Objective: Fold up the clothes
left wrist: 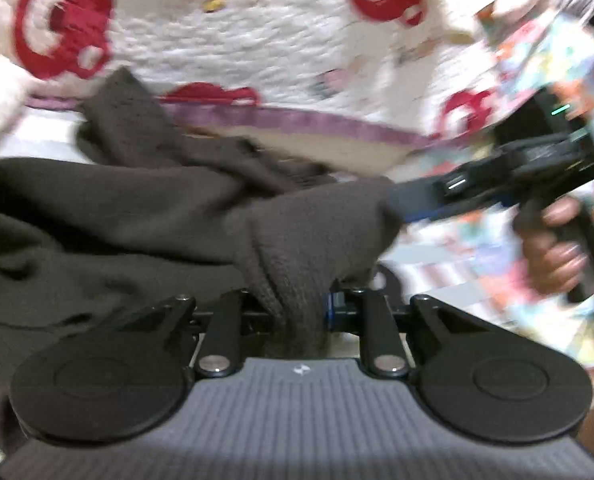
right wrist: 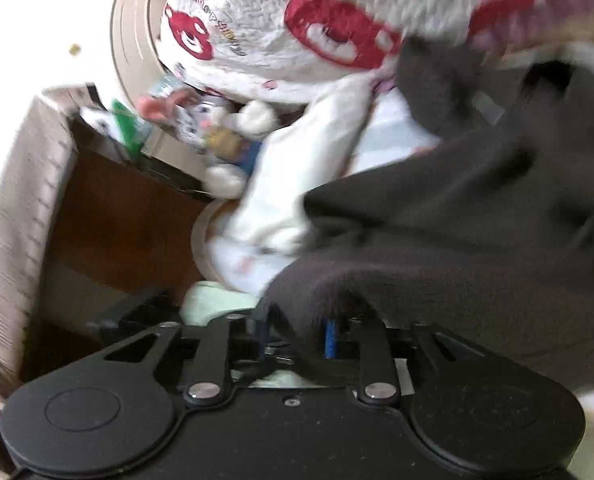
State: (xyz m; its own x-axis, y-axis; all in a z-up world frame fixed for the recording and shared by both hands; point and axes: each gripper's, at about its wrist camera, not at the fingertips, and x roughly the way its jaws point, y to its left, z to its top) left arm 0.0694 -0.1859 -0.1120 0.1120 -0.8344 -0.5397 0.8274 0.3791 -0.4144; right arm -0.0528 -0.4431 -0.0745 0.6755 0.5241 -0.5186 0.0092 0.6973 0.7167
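Observation:
A dark brown fleece garment [left wrist: 137, 216] lies bunched on the bed and fills the middle of both views. My left gripper [left wrist: 297, 312] is shut on a fold of it, and the cloth runs down between the jaws. My right gripper [right wrist: 297, 340] is shut on another edge of the same brown garment [right wrist: 477, 220]. In the left wrist view the right gripper [left wrist: 393, 200] comes in from the right with its tips buried in the fabric, held by a hand [left wrist: 557, 248]. Both views are blurred by motion.
A white quilt with red bear prints [left wrist: 257, 40] lies behind the garment, edged in purple. A colourful patterned sheet [left wrist: 537, 60] shows at the right. In the right wrist view, stuffed toys [right wrist: 225, 128], white cloth [right wrist: 289, 184] and a brown wooden floor [right wrist: 117, 220] lie to the left.

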